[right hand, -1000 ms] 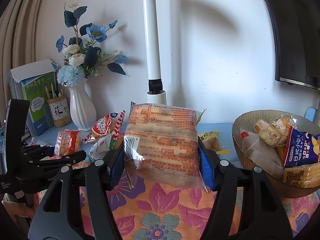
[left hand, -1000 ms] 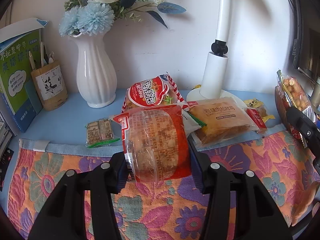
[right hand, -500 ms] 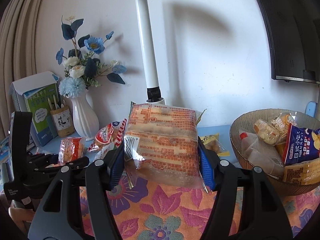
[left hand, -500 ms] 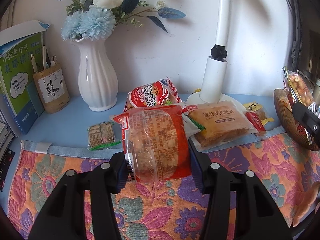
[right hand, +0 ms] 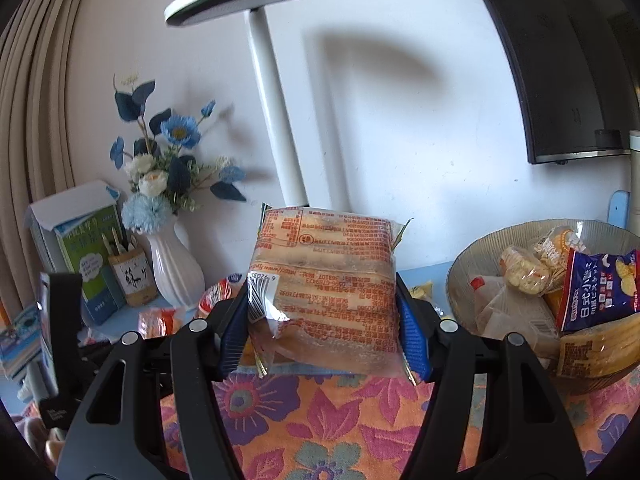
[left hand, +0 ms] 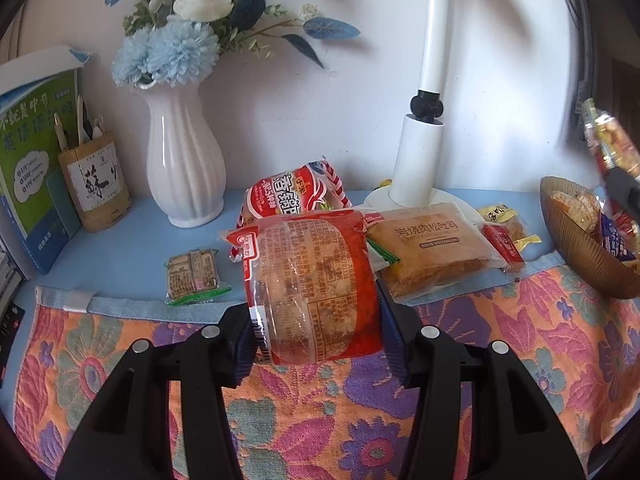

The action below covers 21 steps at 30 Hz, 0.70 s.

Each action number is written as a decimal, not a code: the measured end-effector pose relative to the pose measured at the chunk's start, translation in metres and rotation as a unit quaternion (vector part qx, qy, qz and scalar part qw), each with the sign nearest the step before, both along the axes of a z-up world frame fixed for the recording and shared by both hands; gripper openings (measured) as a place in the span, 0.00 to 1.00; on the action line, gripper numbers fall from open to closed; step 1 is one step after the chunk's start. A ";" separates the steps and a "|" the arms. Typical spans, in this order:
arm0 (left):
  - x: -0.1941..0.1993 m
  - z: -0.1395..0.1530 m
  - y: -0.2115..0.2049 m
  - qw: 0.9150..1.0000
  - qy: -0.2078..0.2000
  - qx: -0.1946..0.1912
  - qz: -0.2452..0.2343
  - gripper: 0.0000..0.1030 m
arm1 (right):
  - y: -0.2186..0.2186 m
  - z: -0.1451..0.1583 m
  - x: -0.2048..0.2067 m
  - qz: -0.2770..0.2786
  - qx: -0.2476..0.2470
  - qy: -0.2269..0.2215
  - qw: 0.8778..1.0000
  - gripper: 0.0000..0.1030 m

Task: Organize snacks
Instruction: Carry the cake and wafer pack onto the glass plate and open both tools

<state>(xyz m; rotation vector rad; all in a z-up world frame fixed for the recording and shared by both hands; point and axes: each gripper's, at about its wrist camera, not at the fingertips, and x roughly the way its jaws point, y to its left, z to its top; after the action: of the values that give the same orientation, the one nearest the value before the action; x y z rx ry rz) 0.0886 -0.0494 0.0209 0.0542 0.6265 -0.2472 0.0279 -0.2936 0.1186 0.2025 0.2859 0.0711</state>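
Observation:
My left gripper [left hand: 316, 332] is shut on a red bun packet [left hand: 312, 284], held above the floral cloth [left hand: 520, 340]. My right gripper [right hand: 324, 336] is shut on a clear bread packet with orange print [right hand: 324, 292], held in the air left of the brown glass bowl [right hand: 460, 280], which holds several snacks. The right gripper with its packet shows blurred at the right edge of the left wrist view [left hand: 612, 160], above the bowl [left hand: 576, 256]. On the table lie a red noodle-snack bag [left hand: 292, 192], a brown toast packet [left hand: 432, 244], a small cracker packet [left hand: 194, 274] and small sweets [left hand: 504, 232].
A white vase with blue flowers [left hand: 184, 160], a pen holder [left hand: 96, 184] and a green book box [left hand: 28, 160] stand at the back left. A white lamp post [left hand: 420, 152] stands behind the snacks. A dark monitor [right hand: 560, 60] hangs at the upper right.
My right gripper has risen with the bread packet; the lamp head has come into its view. The left gripper with the red bun packet has shifted a little, and the bowl shows more fully.

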 end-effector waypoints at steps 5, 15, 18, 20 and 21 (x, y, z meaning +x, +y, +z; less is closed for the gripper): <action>0.005 0.015 -0.003 1.000 0.000 -0.008 0.006 0.49 | -0.023 0.020 0.000 -0.012 0.030 0.000 0.999 0.63; 0.002 0.105 -0.124 0.992 -0.023 -0.050 -0.112 0.49 | -0.133 0.077 0.029 -0.058 0.046 0.033 0.997 0.63; -0.002 0.113 -0.189 0.979 -0.001 -0.065 -0.192 0.57 | -0.172 0.079 0.039 -0.091 0.047 0.078 0.992 0.73; 0.003 0.101 -0.241 0.968 0.060 -0.038 -0.240 0.95 | -0.204 0.069 0.053 -0.116 0.057 0.153 0.980 0.97; 0.005 0.091 -0.260 0.963 0.088 -0.028 -0.253 0.95 | -0.214 0.064 0.053 -0.121 0.064 0.171 0.976 0.97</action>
<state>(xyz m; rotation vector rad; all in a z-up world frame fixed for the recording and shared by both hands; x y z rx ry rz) 0.0937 -0.3090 0.1124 0.1398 0.7775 -0.7702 0.0809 -0.5074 0.1824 0.3783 0.5981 -0.1892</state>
